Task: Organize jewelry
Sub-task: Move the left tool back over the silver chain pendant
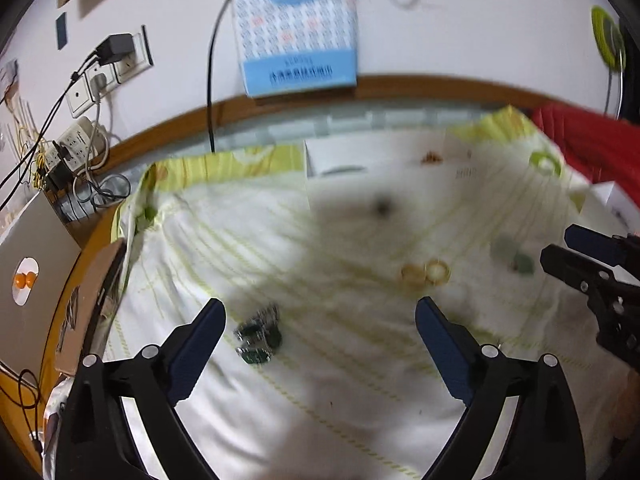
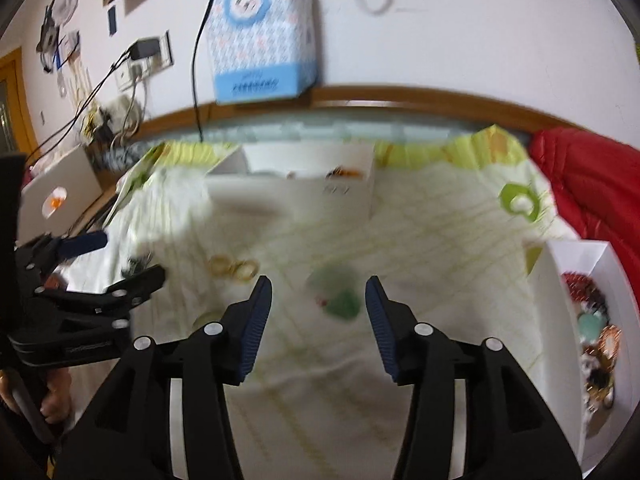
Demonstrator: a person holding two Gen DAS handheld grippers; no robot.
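Two hand-held grippers hover over a white cloth (image 1: 248,248) with pale green stripes, spread on what looks like a wood-edged tabletop. The left hand-held gripper (image 1: 320,312) has its jaws spread wide and holds nothing; a dark green cluster of jewelry (image 1: 258,334) lies on the cloth just inside its left finger, and two gold rings (image 1: 426,273) lie touching each other ahead of its right finger. The right hand-held gripper (image 2: 319,294) is also spread and empty, with pale green stone pieces (image 2: 340,302) lying on the cloth between its fingertips; motion blur leaves their exact shape unclear. In the right wrist view the gold rings (image 2: 234,267) sit to the left of those stones, near the left gripper's tips. A white box (image 2: 304,196) stands at the far side of the cloth with small items inside, and a white tray (image 2: 560,280) at the right edge holds mixed beads and bracelets. A blue patterned tissue box (image 1: 298,28) stands against the wall behind, and a red fabric (image 2: 592,184) lies at the right.
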